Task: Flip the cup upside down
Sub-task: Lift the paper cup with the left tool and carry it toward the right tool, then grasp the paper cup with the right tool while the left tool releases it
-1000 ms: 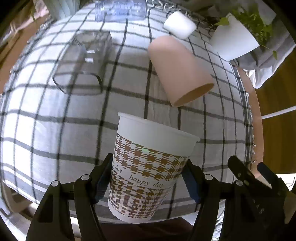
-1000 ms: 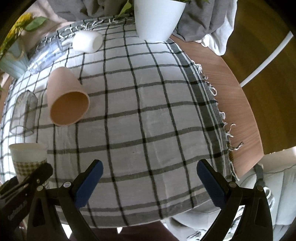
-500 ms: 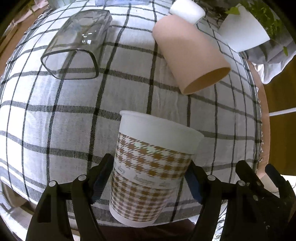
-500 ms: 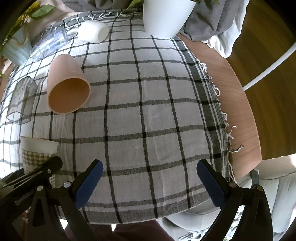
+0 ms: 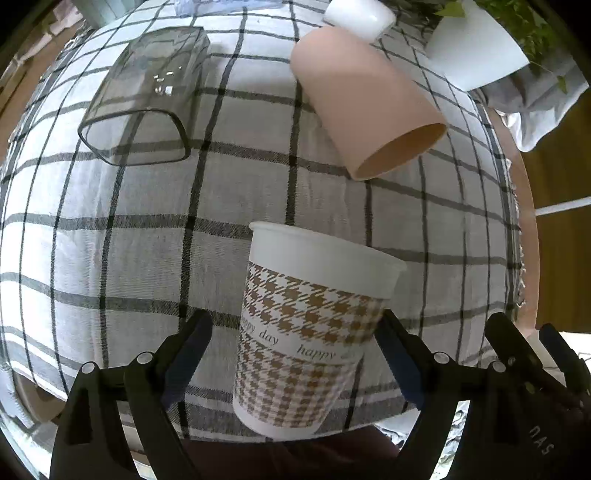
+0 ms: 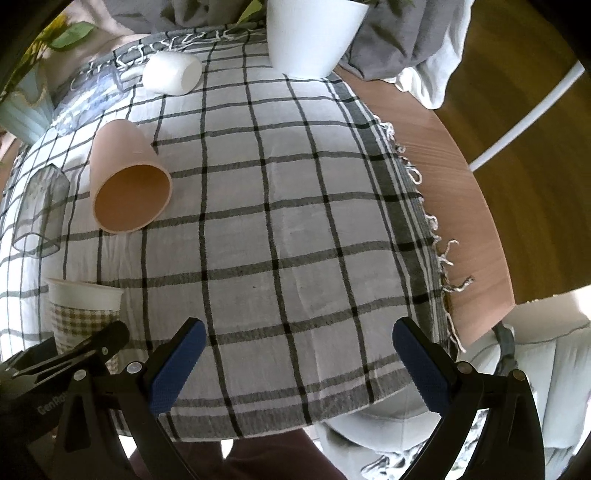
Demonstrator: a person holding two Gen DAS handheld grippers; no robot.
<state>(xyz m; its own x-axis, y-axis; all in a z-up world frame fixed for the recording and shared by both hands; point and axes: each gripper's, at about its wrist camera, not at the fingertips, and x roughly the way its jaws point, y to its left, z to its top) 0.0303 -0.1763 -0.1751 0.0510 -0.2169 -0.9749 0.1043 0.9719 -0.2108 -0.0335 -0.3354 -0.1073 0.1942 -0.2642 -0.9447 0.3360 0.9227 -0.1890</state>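
Note:
A white paper cup (image 5: 306, 332) with brown houndstooth print and "happy day" lettering stands upside down, wide rim on the checked cloth, near the table's front edge. It also shows in the right wrist view (image 6: 83, 314). My left gripper (image 5: 291, 354) is open, and its left finger (image 5: 188, 350) stands clear of the cup while the right one is close beside it. My right gripper (image 6: 295, 362) is open and empty over the cloth's front edge, to the right of the cup.
A pink cup (image 5: 365, 107) lies on its side behind the paper cup. A clear glass (image 5: 144, 107) lies on its side at left. A white cup (image 6: 171, 72), a white plant pot (image 6: 310, 33) and a clear bottle (image 6: 88, 99) are at the back. Bare wooden table (image 6: 461, 206) shows at right.
My left gripper's fingers have opened away from the paper cup, which now stands on the cloth. The right gripper has barely moved.

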